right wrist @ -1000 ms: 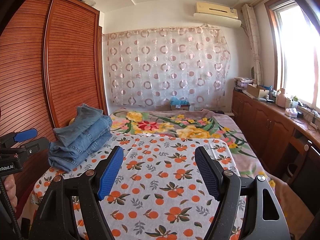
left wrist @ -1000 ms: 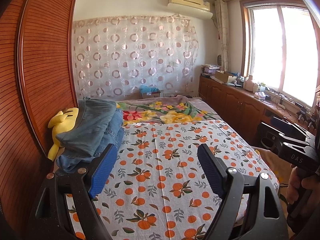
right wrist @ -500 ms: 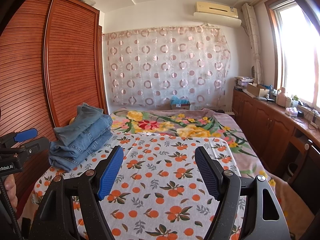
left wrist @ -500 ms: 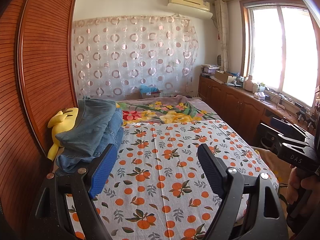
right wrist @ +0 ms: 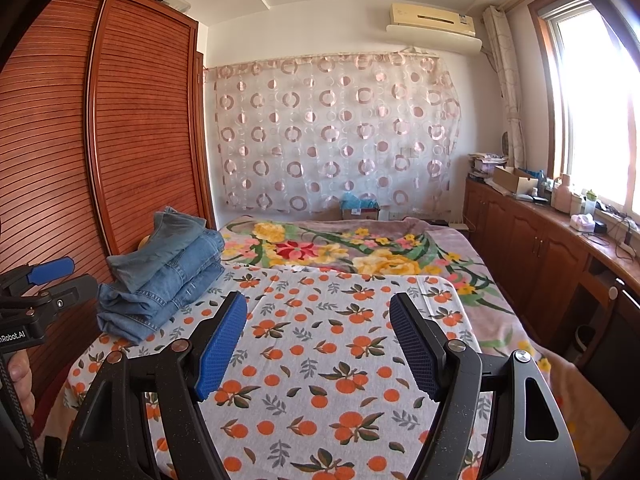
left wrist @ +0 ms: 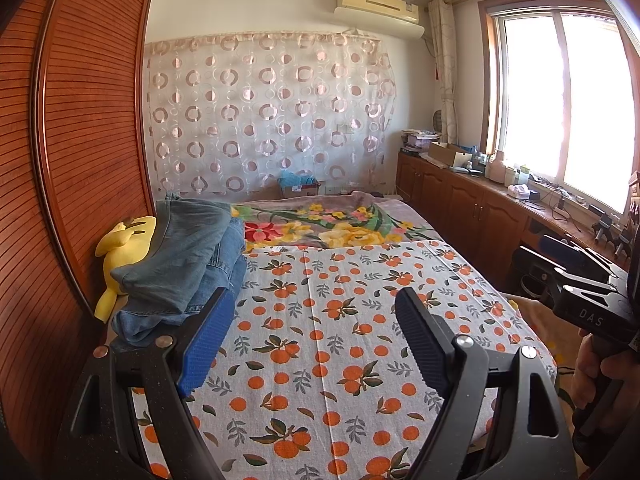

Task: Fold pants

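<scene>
Folded blue jeans (left wrist: 180,272) (right wrist: 164,276) lie in a stack at the left side of the bed, on the orange-print sheet (left wrist: 340,340) (right wrist: 320,360). My left gripper (left wrist: 314,300) is open and holds nothing; its left finger sits just in front of the stack without touching it. My right gripper (right wrist: 318,306) is also open and empty, hovering over the sheet to the right of the jeans. Each gripper shows at the edge of the other's view, held in a hand.
A yellow plush toy (left wrist: 124,248) lies between the jeans and the wooden wardrobe (left wrist: 72,160). A floral blanket (right wrist: 340,248) covers the far half of the bed. Low wooden cabinets (right wrist: 540,256) with clutter run under the window on the right.
</scene>
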Available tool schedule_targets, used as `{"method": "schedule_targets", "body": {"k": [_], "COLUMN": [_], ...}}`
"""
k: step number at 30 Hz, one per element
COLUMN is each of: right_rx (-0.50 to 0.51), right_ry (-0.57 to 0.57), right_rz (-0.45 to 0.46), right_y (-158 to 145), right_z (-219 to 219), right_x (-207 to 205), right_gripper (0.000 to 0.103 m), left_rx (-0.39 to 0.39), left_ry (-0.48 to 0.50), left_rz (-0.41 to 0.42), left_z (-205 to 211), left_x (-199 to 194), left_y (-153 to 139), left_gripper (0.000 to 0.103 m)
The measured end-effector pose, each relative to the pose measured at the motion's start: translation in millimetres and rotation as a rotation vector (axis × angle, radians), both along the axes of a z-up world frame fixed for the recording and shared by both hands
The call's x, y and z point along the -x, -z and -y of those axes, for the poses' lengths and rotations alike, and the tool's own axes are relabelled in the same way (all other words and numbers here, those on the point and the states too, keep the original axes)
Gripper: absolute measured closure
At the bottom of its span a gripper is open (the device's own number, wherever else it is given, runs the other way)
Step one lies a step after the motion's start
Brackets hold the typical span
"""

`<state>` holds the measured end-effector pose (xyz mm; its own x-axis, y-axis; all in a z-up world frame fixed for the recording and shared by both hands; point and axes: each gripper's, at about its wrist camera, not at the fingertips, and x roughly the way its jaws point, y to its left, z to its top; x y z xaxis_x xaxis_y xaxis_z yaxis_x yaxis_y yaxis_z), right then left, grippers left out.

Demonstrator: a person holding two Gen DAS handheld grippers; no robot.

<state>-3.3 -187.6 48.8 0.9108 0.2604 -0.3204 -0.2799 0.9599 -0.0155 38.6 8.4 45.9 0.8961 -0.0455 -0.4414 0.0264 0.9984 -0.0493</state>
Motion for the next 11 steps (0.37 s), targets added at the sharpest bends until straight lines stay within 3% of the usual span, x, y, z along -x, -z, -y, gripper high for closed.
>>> {"method": "schedule_targets", "body": {"k": [11], "right_rx": [-0.001], "right_ry": [0.003], "right_rz": [-0.001], "right_y": [1.1], "right_z": [0.1], "right_x": [1.1], "right_gripper": [0.027], "left_rx": [0.000], "left_ry": [-0.001], "left_rz": [0.000], "left_z": [0.7], "left_x": [-0.4], "left_y": [0.5], "left_gripper": [0.020]}}
